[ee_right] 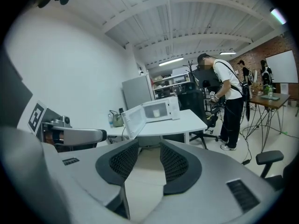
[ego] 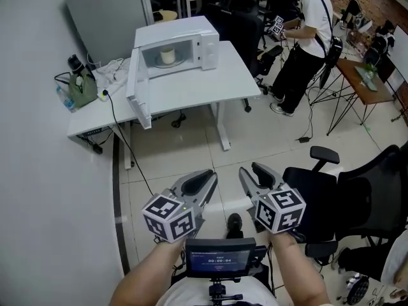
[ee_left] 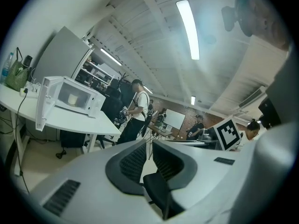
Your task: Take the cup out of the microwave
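The white desk (ego: 191, 91) is standing against the wall across the tiled floor, well apart from the person working the claws. On it the white microwave (ego: 191, 40) is sitting with its door (ego: 137, 85) swung wide open on the left side. Another person (ego: 309, 43) is standing just beyond the desk's right end, and a green bag (ego: 81, 89) is resting at its left end. Closer in, the left claw (ego: 205, 176) and the right claw (ego: 253, 169) are hovering side by side above the floor, both pointing toward the desk. The left claw's jaws are standing a narrow gap apart with nothing between them. The right claw's jaws are standing a little wider apart, and they are empty too. The pale cup (ego: 167, 55) is sitting upright inside the microwave, far from both claws.
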### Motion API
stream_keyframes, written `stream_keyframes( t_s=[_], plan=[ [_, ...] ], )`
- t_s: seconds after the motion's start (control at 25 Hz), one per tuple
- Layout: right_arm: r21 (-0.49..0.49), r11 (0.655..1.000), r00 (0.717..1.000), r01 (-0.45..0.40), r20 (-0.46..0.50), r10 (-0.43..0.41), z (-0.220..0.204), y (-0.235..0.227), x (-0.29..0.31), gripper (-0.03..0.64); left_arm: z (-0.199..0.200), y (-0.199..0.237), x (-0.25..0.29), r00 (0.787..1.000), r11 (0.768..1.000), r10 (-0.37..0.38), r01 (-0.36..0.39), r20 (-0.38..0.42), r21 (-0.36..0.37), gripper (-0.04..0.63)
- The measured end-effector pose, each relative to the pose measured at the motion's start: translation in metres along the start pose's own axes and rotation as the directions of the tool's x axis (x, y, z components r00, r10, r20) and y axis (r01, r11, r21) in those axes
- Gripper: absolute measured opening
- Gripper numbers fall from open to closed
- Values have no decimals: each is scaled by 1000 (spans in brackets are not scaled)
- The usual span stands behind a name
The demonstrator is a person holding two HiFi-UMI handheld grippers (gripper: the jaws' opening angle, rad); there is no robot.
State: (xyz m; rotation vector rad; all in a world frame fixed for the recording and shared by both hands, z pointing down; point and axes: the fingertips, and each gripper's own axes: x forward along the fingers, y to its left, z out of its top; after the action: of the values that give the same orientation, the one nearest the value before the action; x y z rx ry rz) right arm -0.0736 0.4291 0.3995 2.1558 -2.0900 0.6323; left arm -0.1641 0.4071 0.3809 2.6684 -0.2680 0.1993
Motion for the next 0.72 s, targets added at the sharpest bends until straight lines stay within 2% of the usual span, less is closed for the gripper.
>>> stream_keyframes(
  t_s=[0.32, 0.52, 0.72],
  plan=[
    [-61, 992, 994, -110, -4, 110, 44, -64, 75, 167, 38, 40, 82, 993, 994, 110, -110, 32, -11, 64],
    [-97, 979, 983, -182, -16, 181, 81, -107, 119, 167, 71, 65, 133, 980, 982, 187, -185, 71, -31, 64],
    [-119, 967, 974, -227, -28, 225, 106, -130, 160, 167, 91, 93, 159, 965, 969, 248, -245, 85, -43, 64]
  ],
)
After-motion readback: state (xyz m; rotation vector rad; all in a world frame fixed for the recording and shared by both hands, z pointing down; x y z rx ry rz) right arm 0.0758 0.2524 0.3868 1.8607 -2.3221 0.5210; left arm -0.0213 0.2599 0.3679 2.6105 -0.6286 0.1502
